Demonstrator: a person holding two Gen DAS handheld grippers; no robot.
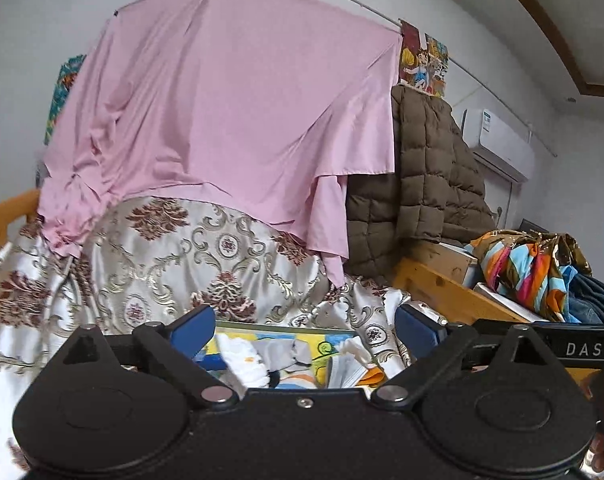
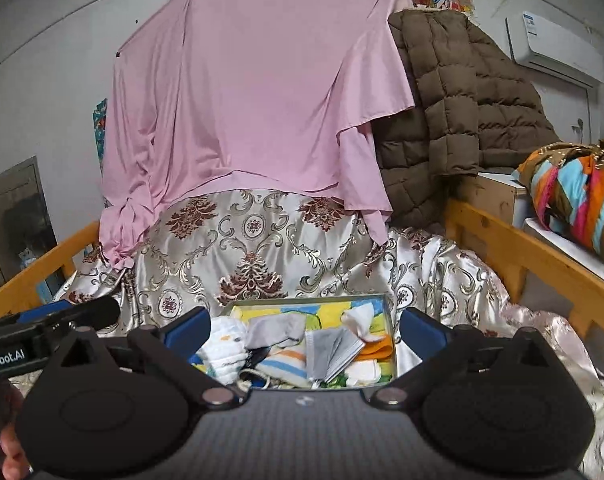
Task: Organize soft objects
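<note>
A shallow box (image 2: 302,300) with a colourful bottom lies on the satin quilt and holds soft items. In it are a white sock bundle (image 2: 226,344), a grey sock (image 2: 274,332), grey face masks (image 2: 337,350), a striped sock (image 2: 282,364) and an orange cloth (image 2: 377,350). My right gripper (image 2: 305,330) hangs above the near side of the box, blue pads wide apart, nothing between them. In the left wrist view the same box (image 1: 286,326) shows between the pads of my left gripper (image 1: 305,332). That gripper is open too and touches nothing.
A pink sheet (image 2: 254,92) hangs from a line over the floral quilt (image 2: 254,248). A brown puffer jacket (image 2: 453,100) is draped at the right. Wooden bed rails (image 2: 521,240) run along both sides. A striped colourful cloth (image 2: 573,200) lies beyond the right rail.
</note>
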